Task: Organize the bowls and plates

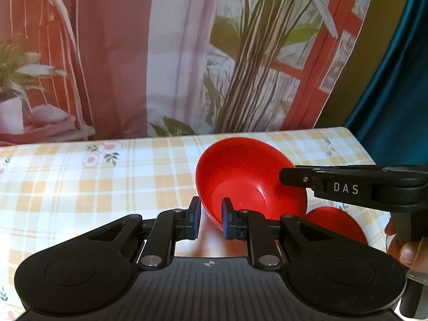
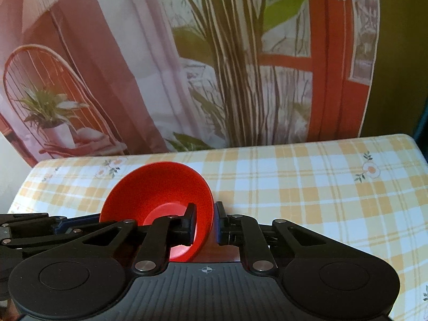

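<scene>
A red bowl [image 1: 248, 182] is held tilted above the checked tablecloth [image 1: 80, 182]. My left gripper [image 1: 211, 220] is shut on its near left rim, one finger inside and one outside. My right gripper [image 2: 204, 223] is shut on the bowl's [image 2: 157, 187] right rim, and it shows in the left wrist view [image 1: 291, 175] coming in from the right. A second red dish [image 1: 337, 224] lies on the table below the bowl, partly hidden by my left gripper.
The table [image 2: 321, 187] has a yellow checked cloth with flower prints. A printed curtain with a chair and plants [image 2: 214, 67] hangs behind the far edge. The table's right edge [image 1: 363, 147] borders a teal drape.
</scene>
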Demonstrator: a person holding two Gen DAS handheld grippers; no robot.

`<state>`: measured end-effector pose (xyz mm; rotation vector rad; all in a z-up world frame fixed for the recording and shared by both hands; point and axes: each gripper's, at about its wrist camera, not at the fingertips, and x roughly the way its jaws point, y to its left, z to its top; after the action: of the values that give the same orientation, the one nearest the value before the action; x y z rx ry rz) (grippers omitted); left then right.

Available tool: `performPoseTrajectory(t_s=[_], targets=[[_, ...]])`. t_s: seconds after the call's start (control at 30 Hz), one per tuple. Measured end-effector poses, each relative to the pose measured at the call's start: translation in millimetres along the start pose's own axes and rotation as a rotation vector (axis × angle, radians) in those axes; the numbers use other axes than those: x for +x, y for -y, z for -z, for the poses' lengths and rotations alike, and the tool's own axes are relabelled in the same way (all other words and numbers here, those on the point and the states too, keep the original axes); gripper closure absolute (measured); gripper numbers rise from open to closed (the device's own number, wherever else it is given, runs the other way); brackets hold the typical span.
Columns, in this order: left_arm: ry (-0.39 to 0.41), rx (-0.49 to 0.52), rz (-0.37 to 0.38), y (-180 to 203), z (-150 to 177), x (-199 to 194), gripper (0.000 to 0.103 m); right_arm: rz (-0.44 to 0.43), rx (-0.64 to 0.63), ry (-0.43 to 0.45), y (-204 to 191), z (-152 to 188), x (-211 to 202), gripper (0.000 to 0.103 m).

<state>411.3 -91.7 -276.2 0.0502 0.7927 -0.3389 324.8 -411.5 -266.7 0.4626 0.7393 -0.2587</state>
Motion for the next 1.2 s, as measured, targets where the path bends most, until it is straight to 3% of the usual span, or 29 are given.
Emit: performPoseTrajectory(t_s=[0.73,1.2], targets=[[0.102,0.072,0.01,33.6,0.8,-81.7,0.085,-0.006,-0.004,0.103,-9.2,4.0,-91.2,0.09],[0.09,0.105,0.057,60.3,13.8,-103.2,0.085,0.025,0.019,0.112,11.1,27.6,-129.8,0.09]])
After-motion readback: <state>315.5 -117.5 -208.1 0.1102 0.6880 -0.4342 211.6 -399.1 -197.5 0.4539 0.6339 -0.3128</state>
